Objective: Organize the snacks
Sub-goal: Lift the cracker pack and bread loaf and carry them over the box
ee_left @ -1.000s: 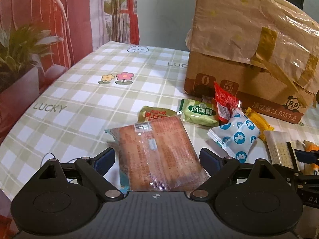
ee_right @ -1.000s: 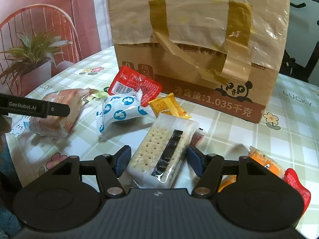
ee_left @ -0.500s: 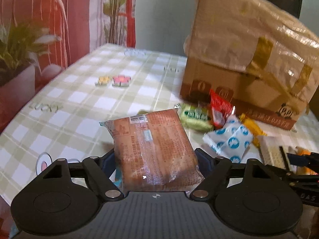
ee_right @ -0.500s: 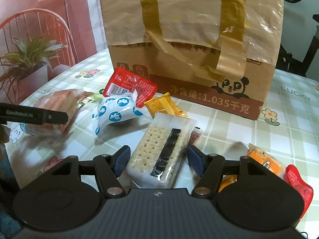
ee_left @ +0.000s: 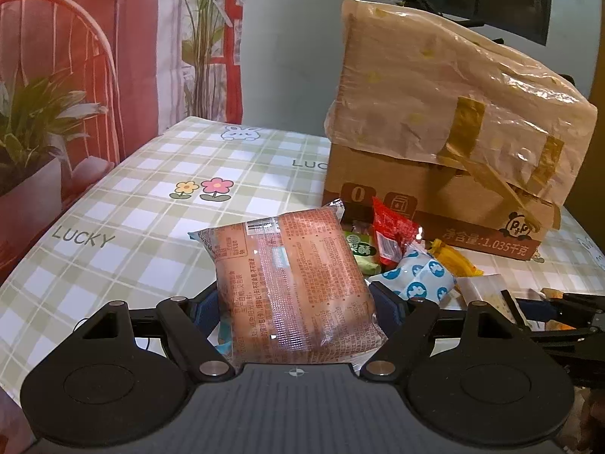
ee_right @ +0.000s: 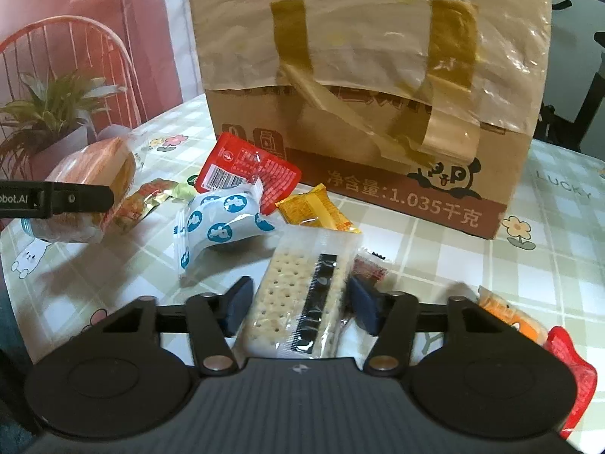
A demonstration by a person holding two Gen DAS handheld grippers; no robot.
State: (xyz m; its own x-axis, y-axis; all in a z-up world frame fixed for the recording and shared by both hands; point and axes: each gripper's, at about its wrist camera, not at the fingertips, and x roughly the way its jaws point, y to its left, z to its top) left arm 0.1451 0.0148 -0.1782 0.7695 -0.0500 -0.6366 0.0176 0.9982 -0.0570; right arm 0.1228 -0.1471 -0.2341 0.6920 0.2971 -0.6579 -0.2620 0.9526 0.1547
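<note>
My left gripper [ee_left: 298, 308] is shut on an orange bread packet [ee_left: 291, 287] and holds it lifted above the checked tablecloth [ee_left: 143, 204]; it shows raised at the left of the right wrist view [ee_right: 94, 185]. My right gripper [ee_right: 297, 302] has its blue pads pressed on both sides of a clear cracker packet [ee_right: 302, 299] with a black stripe. Loose snacks lie in front of the taped cardboard box [ee_right: 370, 113]: a red packet [ee_right: 249, 174], a blue-and-white packet [ee_right: 219, 227], a yellow packet [ee_right: 314, 210] and a green packet [ee_left: 361, 251].
A small red sachet [ee_right: 368, 268] lies by the crackers. An orange packet [ee_right: 510, 314] and a red packet [ee_right: 571, 367] lie at the right. A potted plant [ee_left: 30, 143] and a red chair [ee_left: 56, 49] stand past the table's left edge.
My left gripper has closed on the bread packet and lifted it off the table. My right gripper has closed in on the cracker packet.
</note>
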